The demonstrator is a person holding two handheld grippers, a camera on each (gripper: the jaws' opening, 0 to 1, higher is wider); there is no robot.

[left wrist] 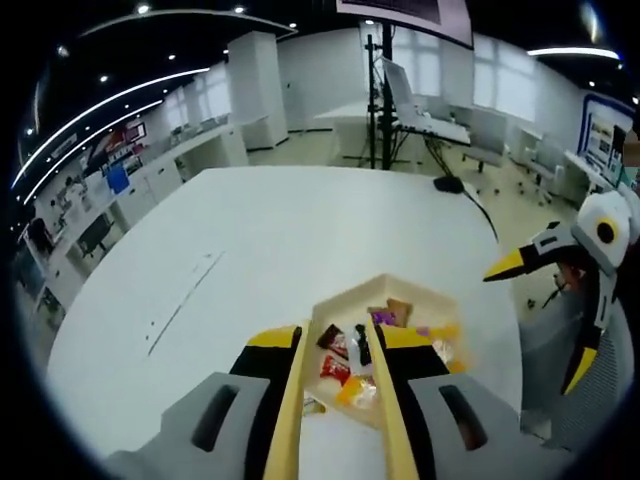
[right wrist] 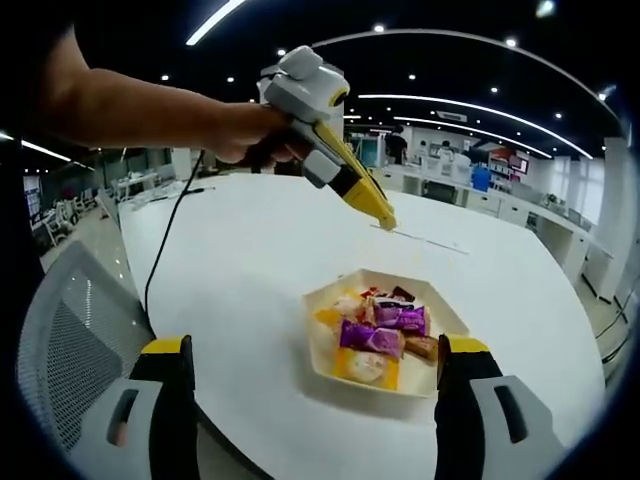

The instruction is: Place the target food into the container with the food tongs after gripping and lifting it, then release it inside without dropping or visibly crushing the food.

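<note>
A cream tray [right wrist: 325,350] of wrapped snacks [right wrist: 385,330] sits on the white table [right wrist: 250,260] close to its near edge. In the left gripper view the left gripper [left wrist: 340,400] hangs over the tray, its tongs [left wrist: 383,400] apart and clamped on nothing, the snacks below and between their tips. The right gripper [right wrist: 315,400] stands wide apart and empty, just short of the tray.

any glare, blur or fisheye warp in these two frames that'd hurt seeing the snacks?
Left gripper view: strong fisheye bend, table washed near-white under ceiling lights, soft focus; tray partly hidden by the fingers. Right gripper view: snacks sharper, wrapper colours readable, slight shadow at the tray's near rim; edges warped, the left gripper looks stretched.
</note>
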